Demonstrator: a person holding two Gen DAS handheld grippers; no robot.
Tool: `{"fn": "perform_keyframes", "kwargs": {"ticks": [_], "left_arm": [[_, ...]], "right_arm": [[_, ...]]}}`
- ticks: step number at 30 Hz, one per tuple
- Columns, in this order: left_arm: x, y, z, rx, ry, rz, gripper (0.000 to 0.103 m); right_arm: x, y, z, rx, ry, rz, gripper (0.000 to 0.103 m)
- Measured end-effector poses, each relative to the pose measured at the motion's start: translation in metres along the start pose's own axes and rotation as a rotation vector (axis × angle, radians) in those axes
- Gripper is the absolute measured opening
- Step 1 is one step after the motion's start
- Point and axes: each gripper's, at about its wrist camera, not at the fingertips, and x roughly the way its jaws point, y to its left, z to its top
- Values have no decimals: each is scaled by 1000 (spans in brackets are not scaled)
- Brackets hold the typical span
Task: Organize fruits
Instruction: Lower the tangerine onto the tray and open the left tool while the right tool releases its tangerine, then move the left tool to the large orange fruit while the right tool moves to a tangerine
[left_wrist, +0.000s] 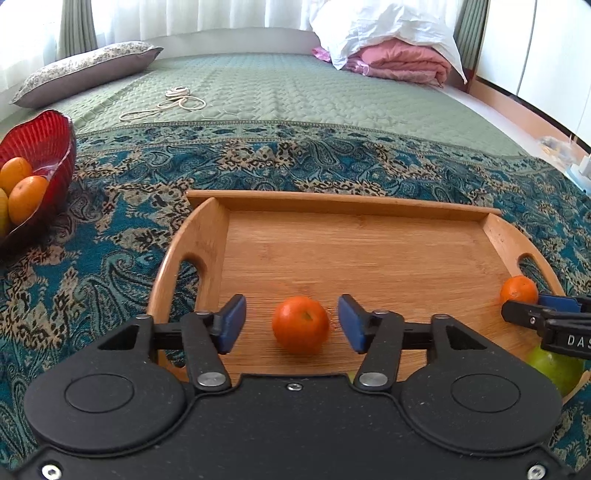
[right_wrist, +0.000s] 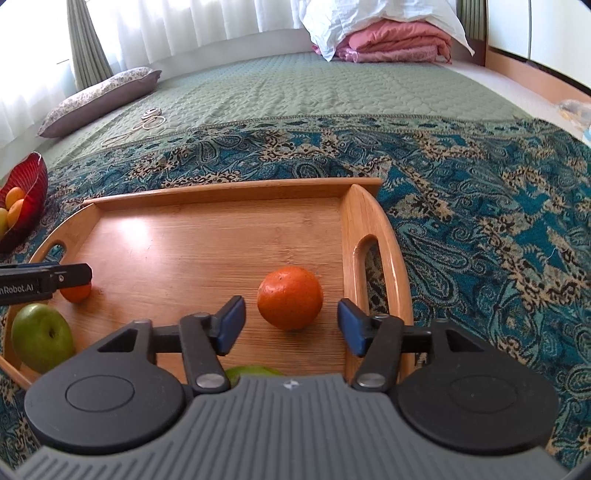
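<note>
A wooden tray (left_wrist: 351, 236) (right_wrist: 207, 236) lies on the patterned bedspread. In the left wrist view my left gripper (left_wrist: 291, 323) is open with a small orange (left_wrist: 301, 325) on the tray between its blue pads, not touching them. In the right wrist view my right gripper (right_wrist: 291, 325) is open around a larger orange (right_wrist: 290, 302) near the tray's right handle. A green apple (right_wrist: 42, 338) (left_wrist: 557, 369) sits at the tray's near edge, and another green fruit (right_wrist: 251, 370) peeks out under the right gripper. A red bowl (left_wrist: 44, 147) (right_wrist: 27, 184) at far left holds oranges.
The bed stretches ahead with a green quilt (left_wrist: 295, 88), a floral pillow (left_wrist: 85, 70) at left, a coiled cord (left_wrist: 173, 101), and folded pink and white bedding (left_wrist: 399, 55) at the back right. The bed's right edge drops off by a wooden frame.
</note>
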Motion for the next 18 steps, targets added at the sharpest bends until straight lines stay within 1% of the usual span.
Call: {"fn": "perform_keyframes", "kwargs": {"ticks": [4, 6, 13, 18], "left_arm": [[-13, 1, -4, 1, -33, 7, 66], [-20, 1, -5, 7, -49, 7, 72], [-48, 0, -13, -1, -100, -1, 80], [-70, -6, -22, 23, -145, -15, 85]], "right_arm": [[-10, 2, -2, -30, -27, -3, 79], [-15, 4, -3, -44, -40, -2, 82], [-34, 7, -9, -78, -89, 1, 86], [-50, 11, -15, -98, -130, 4, 87]]}}
